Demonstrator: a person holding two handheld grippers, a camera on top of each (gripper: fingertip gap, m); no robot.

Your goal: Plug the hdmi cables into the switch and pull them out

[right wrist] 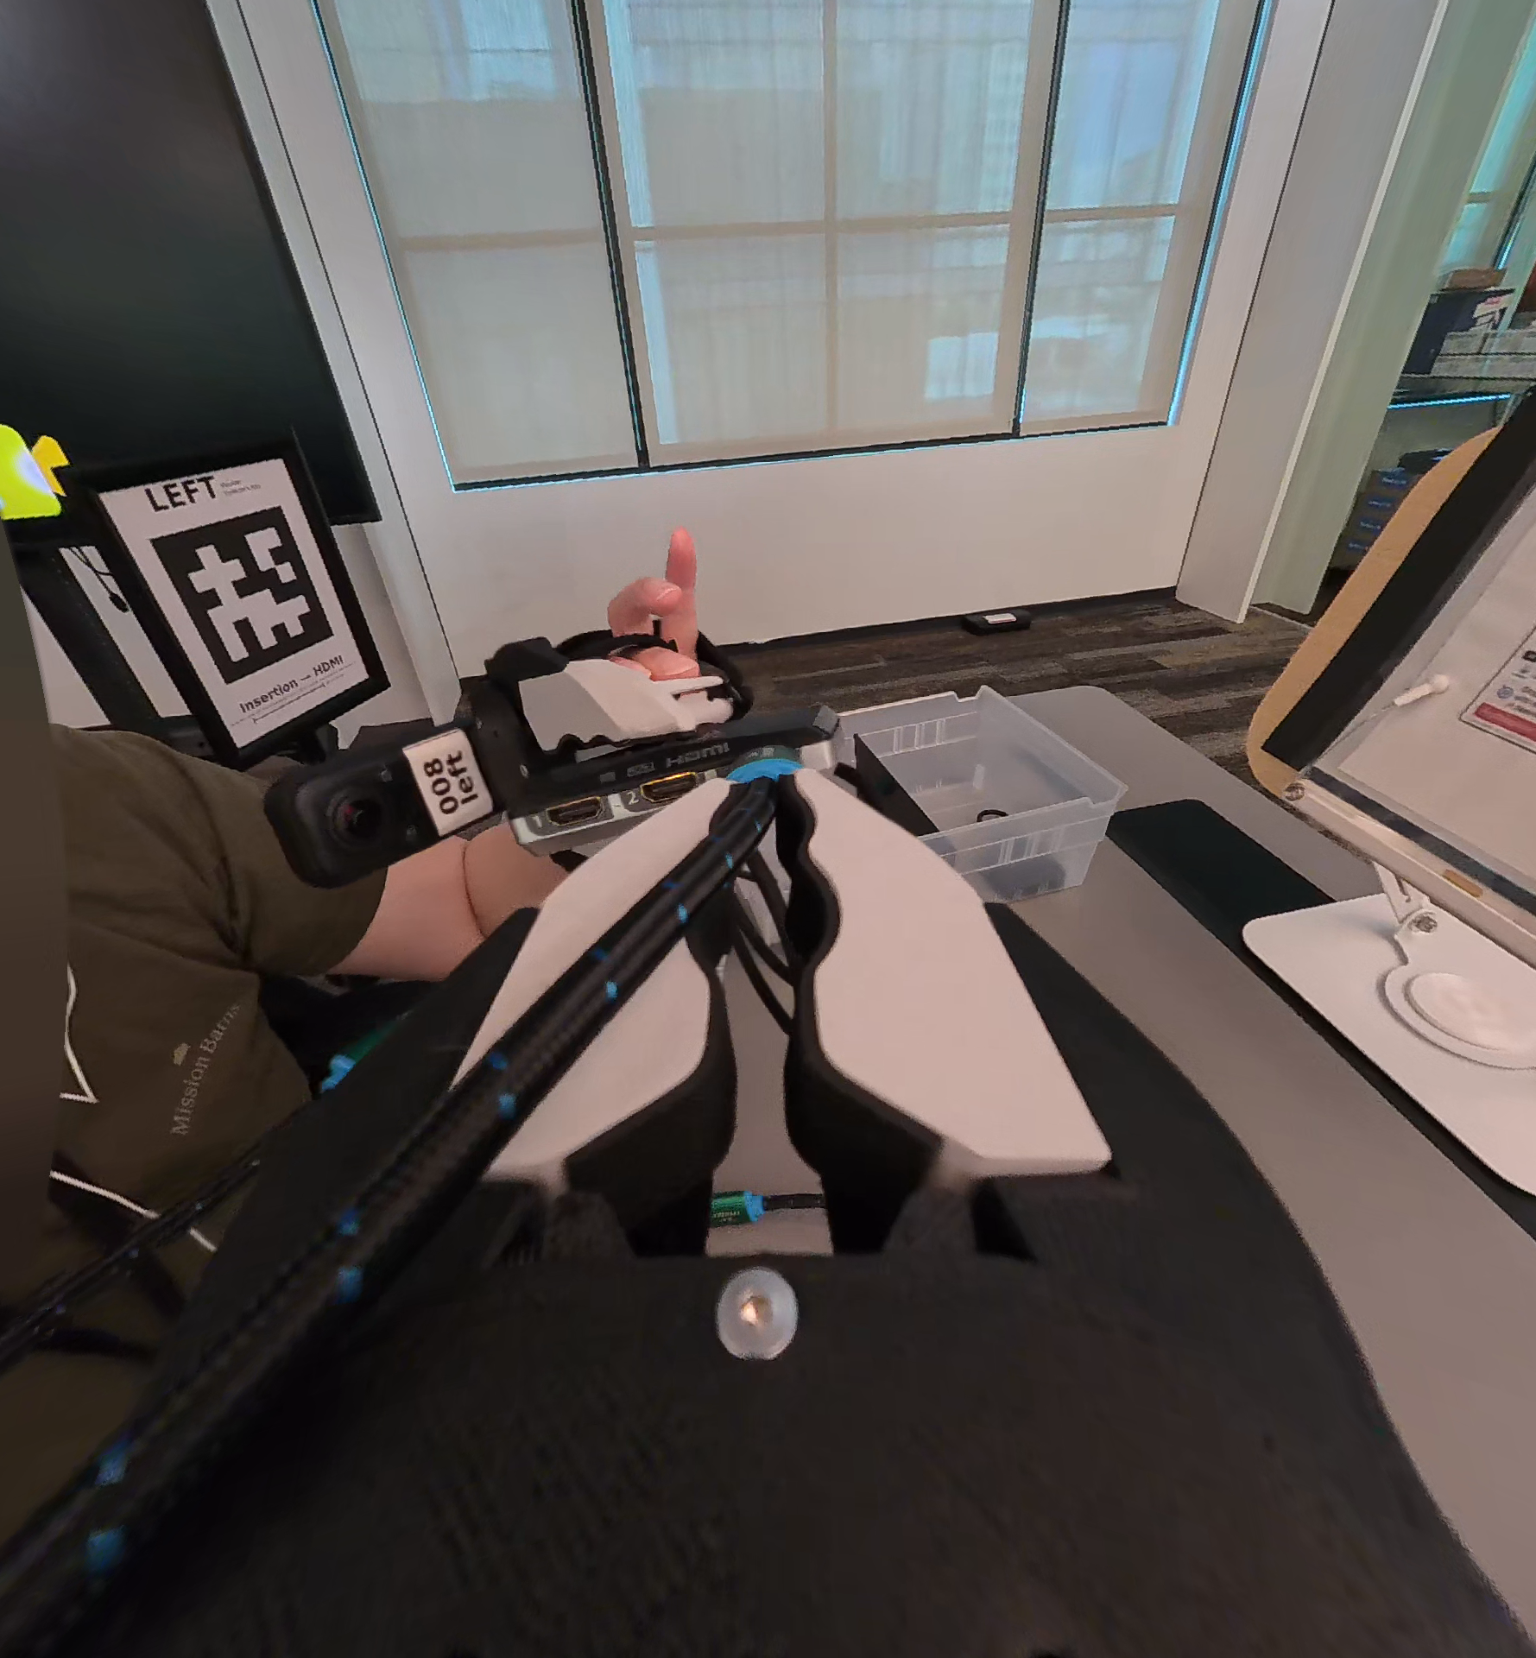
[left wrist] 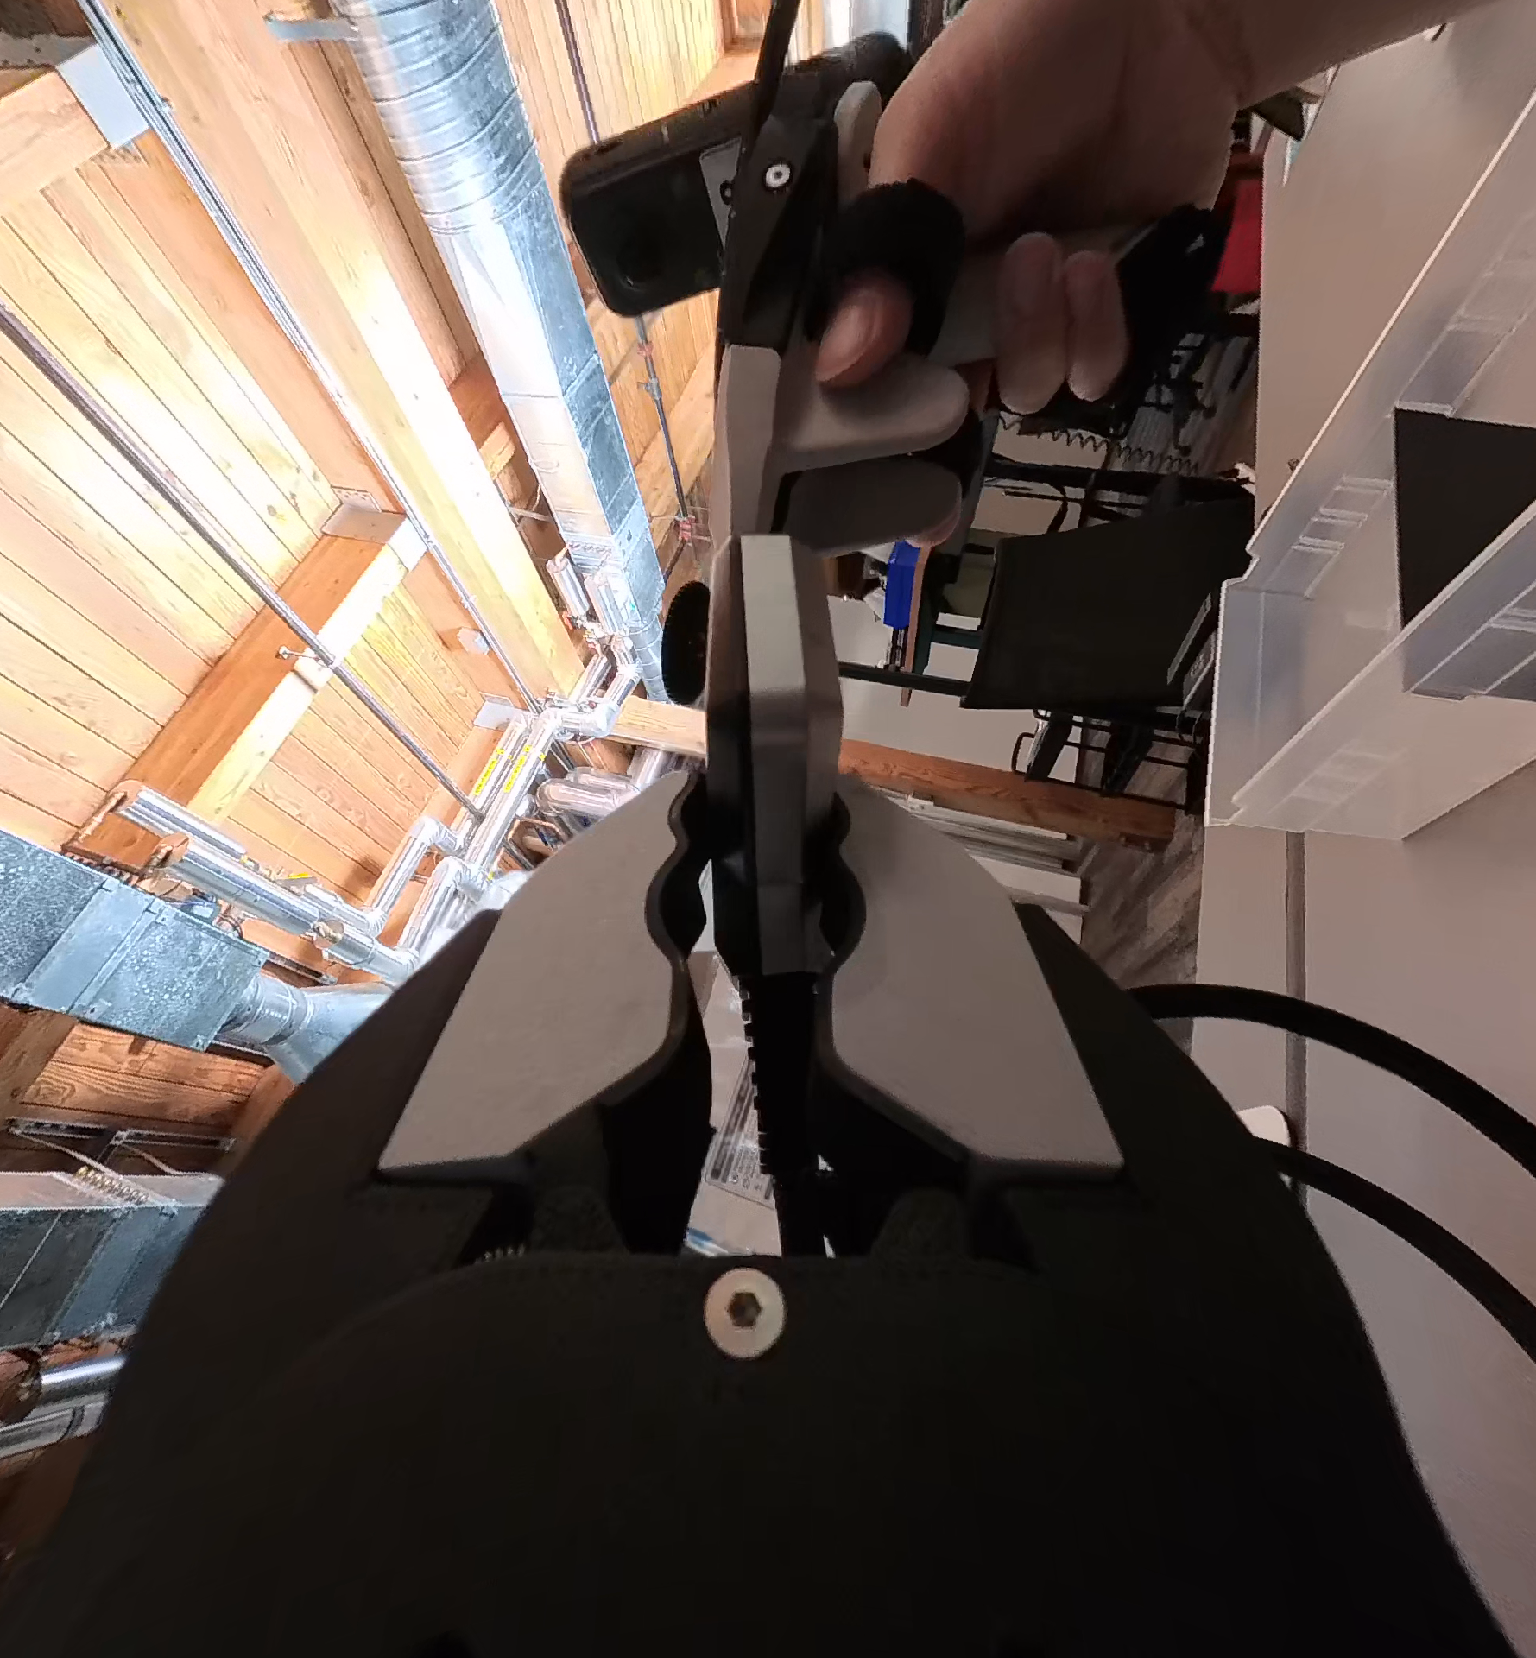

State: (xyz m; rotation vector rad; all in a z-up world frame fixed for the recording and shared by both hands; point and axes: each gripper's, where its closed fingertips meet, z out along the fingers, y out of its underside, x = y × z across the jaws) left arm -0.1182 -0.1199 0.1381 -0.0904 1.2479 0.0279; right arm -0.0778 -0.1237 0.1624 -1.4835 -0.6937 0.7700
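The switch (right wrist: 683,772), a slim dark metal box, is off the table, clamped edgewise in the left gripper (left wrist: 768,884), whose fingers are clenched on its narrow body. In the left wrist view it runs straight ahead toward the right gripper (left wrist: 836,466), with a ribbed black strain relief trailing back between the fingers. The right gripper (right wrist: 777,794) is pinched on the blue-collared plug (right wrist: 764,770) of a braided HDMI cable (right wrist: 513,1059) right at the switch's port face; whether the plug is fully seated cannot be told. Two gold-lined ports (right wrist: 620,803) beside it stand empty. The switch looks light and rigid, with smooth sides that could slip or twist under an off-axis push, so it is best held across its flat faces as it is now. The plug is a small hard shell and should be gripped on its body, not on the cable, which looks stiff and springy enough to tug sideways; the pull probably has to be straight to spare the connector. Near the far edge of the grey table (right wrist: 1195,987) sits a clear plastic bin (right wrist: 997,789); it holds something small and dark at its bottom, too indistinct to name.
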